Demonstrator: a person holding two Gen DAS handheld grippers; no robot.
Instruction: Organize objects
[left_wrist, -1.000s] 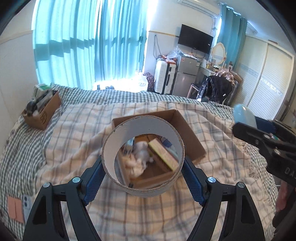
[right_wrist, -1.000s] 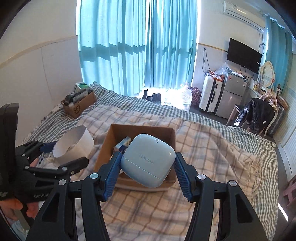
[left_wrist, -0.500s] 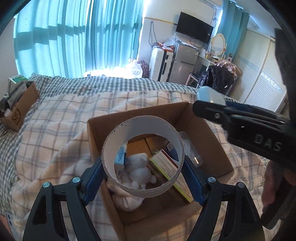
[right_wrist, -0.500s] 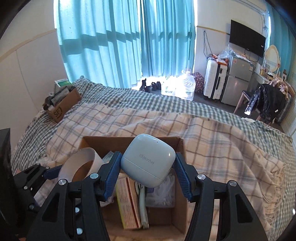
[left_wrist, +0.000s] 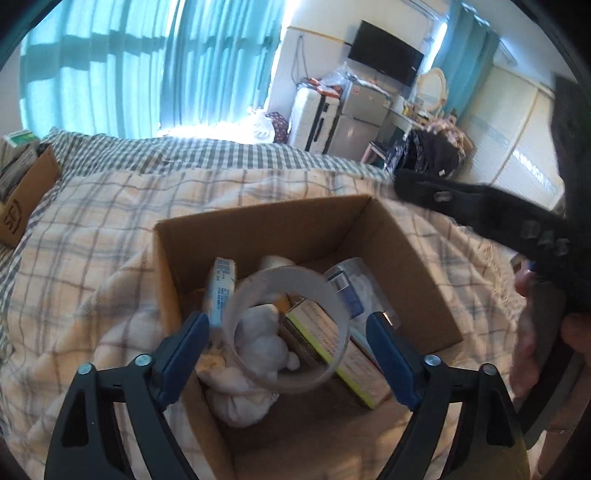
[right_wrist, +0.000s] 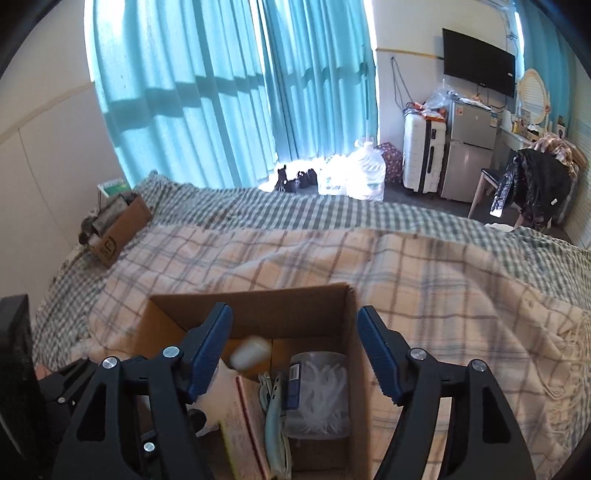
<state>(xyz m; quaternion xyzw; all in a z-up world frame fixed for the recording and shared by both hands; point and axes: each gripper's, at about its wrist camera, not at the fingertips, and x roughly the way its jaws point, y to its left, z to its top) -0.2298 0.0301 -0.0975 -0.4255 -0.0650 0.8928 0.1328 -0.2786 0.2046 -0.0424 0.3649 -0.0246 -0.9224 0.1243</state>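
Note:
An open cardboard box (left_wrist: 258, 225) sits on the plaid blanket and also shows in the right wrist view (right_wrist: 258, 306). My left gripper (left_wrist: 291, 328) is open above it; the white tape ring (left_wrist: 288, 328) is blurred, loose between the fingers, over a white plush (left_wrist: 258, 343) and a yellow-edged carton (left_wrist: 332, 343). My right gripper (right_wrist: 295, 350) is open and empty over the box. The pale blue earbud case (right_wrist: 250, 352) lies blurred at the box's far end, beside a clear tub (right_wrist: 319, 391) of white items.
A second small cardboard box (right_wrist: 118, 232) of items stands at the far left of the bed. The plaid blanket (right_wrist: 424, 280) spreads around the box. My right gripper's body (left_wrist: 498, 221) crosses the right of the left wrist view.
Both grippers moved in over the box and opened. The earbud case left the right gripper and dropped into the box. The tape ring came free of the left gripper's fingers.

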